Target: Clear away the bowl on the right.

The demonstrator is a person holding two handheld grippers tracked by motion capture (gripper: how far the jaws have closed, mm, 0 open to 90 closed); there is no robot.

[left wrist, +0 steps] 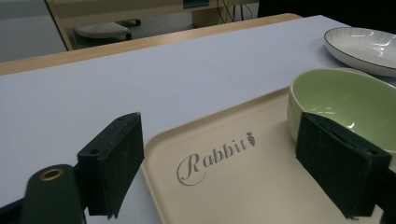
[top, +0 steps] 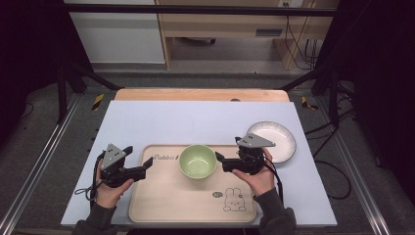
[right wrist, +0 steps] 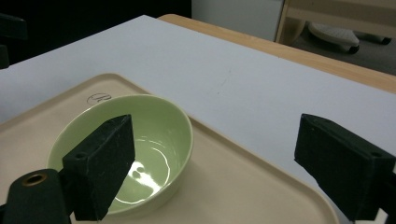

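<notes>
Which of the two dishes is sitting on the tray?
The green bowl sits on the beige rabbit tray, at its far edge. The white plate lies off the tray, on the table to its right.

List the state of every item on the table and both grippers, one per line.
Green bowl: upright, empty, on the tray.
White plate: empty, flat on the table, off the tray.
Tray: flat, holds just the bowl.
Left gripper: open, holding nothing.
Right gripper: open, holding nothing.

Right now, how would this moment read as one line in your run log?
left gripper: open, over tray | right gripper: open, beside green bowl | bowl: on tray, empty | white plate: on table, off tray
</notes>
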